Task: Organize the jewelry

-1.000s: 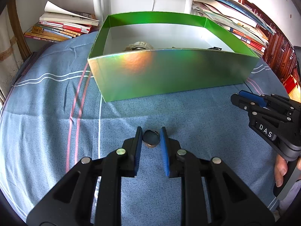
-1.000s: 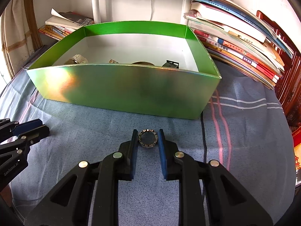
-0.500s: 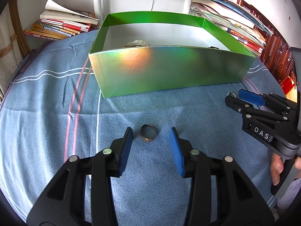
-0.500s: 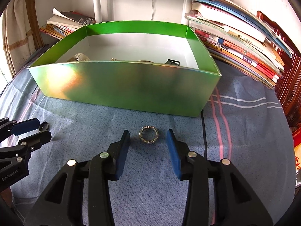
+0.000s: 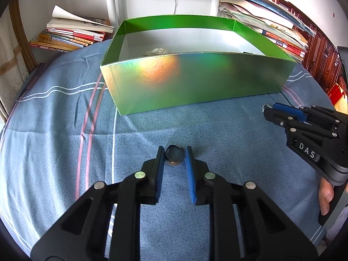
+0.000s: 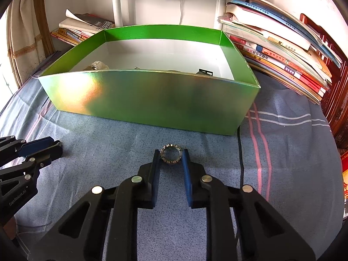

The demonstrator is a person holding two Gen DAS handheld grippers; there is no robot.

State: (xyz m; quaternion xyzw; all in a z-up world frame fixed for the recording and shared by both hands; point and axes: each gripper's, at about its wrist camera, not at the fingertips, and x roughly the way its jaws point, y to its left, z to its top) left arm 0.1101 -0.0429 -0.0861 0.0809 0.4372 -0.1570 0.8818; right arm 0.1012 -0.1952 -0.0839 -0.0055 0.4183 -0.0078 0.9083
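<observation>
Two rings (image 5: pixel 174 156) (image 6: pixel 171 156), one green box (image 5: pixel 195 82)

tools: 2 (image 5: pixel 174 154) (image 6: pixel 170 156) | rings: 2 (image 5: pixel 174 157) (image 6: pixel 171 156) | green box: 1 (image 6: pixel 152 100) | book stacks: 2 (image 6: pixel 82 28) (image 6: pixel 282 54)

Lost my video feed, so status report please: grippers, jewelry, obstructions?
Left gripper shut on dark ring. Right gripper shut on studded ring. Green box ahead, open-topped. Nothing blocking.
</observation>
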